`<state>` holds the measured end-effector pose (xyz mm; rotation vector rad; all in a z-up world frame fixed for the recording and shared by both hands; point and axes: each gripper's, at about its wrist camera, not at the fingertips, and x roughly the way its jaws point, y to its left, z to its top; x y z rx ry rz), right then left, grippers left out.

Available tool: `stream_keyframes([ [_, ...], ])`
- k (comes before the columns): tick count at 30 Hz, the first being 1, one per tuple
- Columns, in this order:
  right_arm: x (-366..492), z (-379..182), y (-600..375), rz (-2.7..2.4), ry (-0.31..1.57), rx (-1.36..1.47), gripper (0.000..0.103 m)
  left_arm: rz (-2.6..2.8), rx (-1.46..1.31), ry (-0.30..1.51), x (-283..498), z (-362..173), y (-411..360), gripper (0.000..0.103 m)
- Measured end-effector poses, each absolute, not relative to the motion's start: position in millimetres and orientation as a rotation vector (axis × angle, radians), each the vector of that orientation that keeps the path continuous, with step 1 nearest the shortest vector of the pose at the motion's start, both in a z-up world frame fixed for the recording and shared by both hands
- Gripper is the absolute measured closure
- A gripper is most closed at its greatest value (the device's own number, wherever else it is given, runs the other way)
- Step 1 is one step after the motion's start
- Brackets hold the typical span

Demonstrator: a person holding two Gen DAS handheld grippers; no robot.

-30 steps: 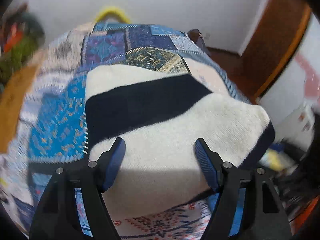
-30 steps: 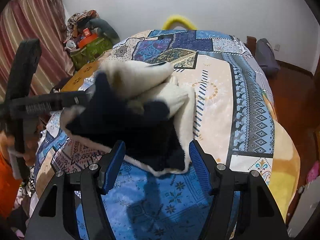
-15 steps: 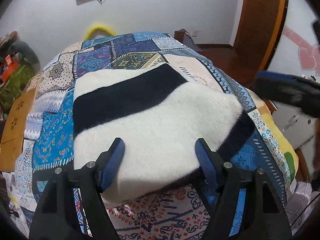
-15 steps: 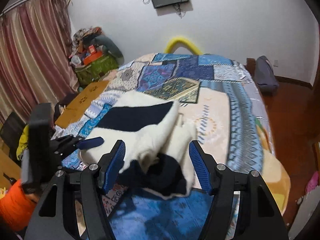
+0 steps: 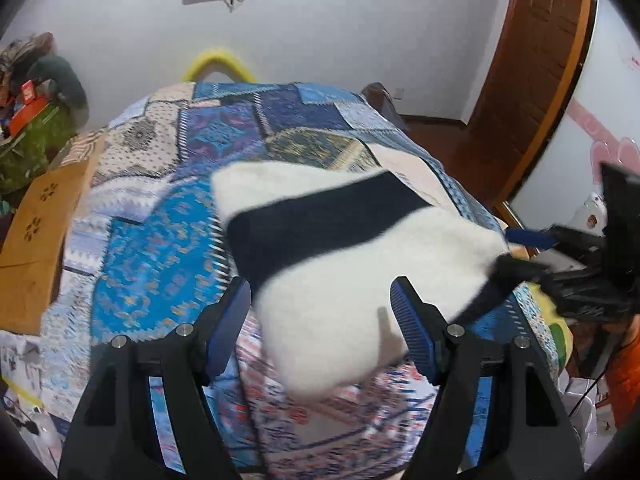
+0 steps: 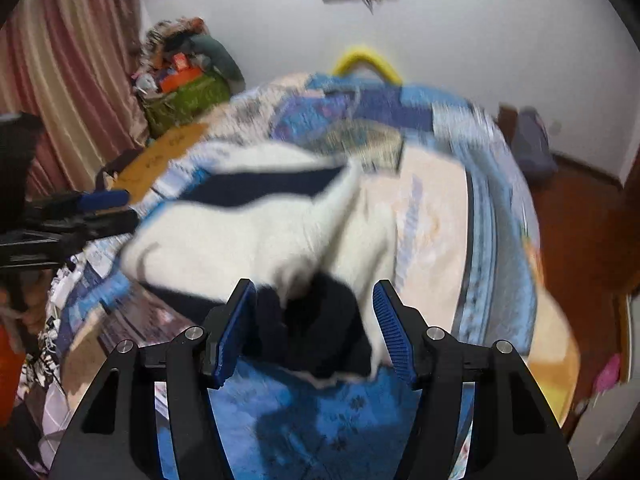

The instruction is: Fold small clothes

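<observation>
A fluffy white sweater with a wide black band (image 5: 340, 248) lies across the patchwork quilt (image 5: 160, 248). My left gripper (image 5: 320, 292) hovers open over its near white corner, with the pads clear of the cloth. In that view my right gripper (image 5: 536, 256) reaches in from the right at the sweater's black corner, which rises to a point toward it. In the blurred right wrist view the right gripper (image 6: 314, 292) has its jaws closing on the bunched black part of the sweater (image 6: 316, 320), and cloth fills the gap between the pads. The left gripper (image 6: 108, 210) shows at the left.
The bed takes up most of both views. A tan wooden board (image 5: 36, 240) lies by its left side, with a clutter pile on a green box (image 6: 188, 92) behind. A yellow hoop (image 5: 218, 64) stands at the bed's far end. A brown door (image 5: 532, 80) is at the right.
The left gripper has drawn back and up, off the sweater's white middle to its near corner. The right jaws have narrowed around the black bunch, which sits higher between them.
</observation>
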<state>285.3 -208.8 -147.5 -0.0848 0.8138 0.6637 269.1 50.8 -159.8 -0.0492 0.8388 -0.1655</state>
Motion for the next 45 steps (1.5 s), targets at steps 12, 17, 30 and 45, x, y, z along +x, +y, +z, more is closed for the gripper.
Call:
stream_keyframes([
  [12,330.3,-182.3,-133.6,0.767,0.912,-0.161,0.049,-0.236,-0.015,0.958,320.0,-200.1,52.2,0.031],
  [17,318.0,-198.7,-154.8,0.794,0.938,-0.141,0.051,-0.279,-0.048,0.968,308.6,-220.0,60.8,0.027],
  [30,307.9,-163.8,-209.7,0.684,0.9,-0.074,0.035,-0.18,-0.024,0.892,270.8,-174.3,85.9,0.028],
  [45,366.2,-236.3,-198.7,0.725,1.144,0.169,0.014,-0.33,-0.543,1.119,335.0,-247.3,107.3,0.018],
])
